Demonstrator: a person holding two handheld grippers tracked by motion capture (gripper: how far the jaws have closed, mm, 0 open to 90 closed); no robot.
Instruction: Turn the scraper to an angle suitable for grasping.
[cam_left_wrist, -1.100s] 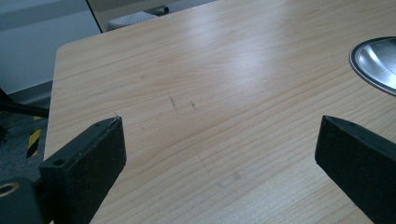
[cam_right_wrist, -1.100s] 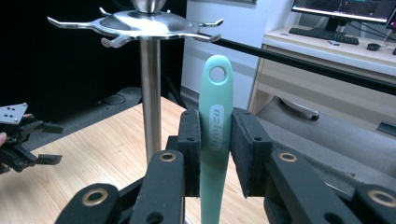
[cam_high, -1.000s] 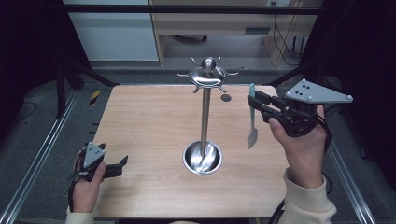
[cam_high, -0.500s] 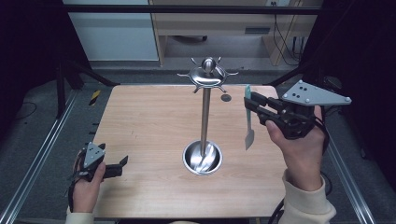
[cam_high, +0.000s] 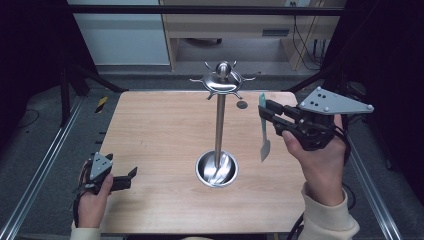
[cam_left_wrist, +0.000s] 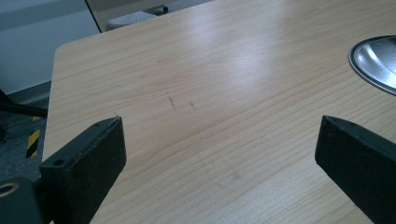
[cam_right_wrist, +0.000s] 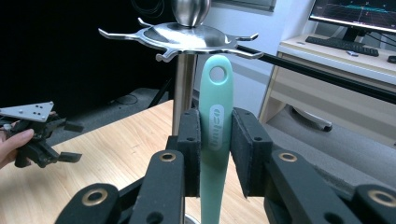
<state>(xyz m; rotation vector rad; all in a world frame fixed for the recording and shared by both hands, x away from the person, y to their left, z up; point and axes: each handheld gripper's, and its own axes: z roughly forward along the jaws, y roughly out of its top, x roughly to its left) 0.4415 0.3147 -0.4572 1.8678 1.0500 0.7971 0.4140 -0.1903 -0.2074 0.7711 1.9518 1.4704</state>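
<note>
Right gripper (cam_high: 265, 111) clamps one green spatula (cam_high: 263, 131) beside one hook stand (cam_high: 219, 125); left gripper (cam_high: 131, 174) gapes.

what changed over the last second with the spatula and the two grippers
The right gripper, shut on the green-handled spatula, carried it slightly left, toward the hook rack on the steel stand; the spatula stays upright, handle hole up, not yet on a hook. The left gripper stayed open and low at the table's near left corner.

Even overhead light, dark surroundings, glare on the steel stand (cam_high: 219, 120), close tongs softly blurred.
</note>
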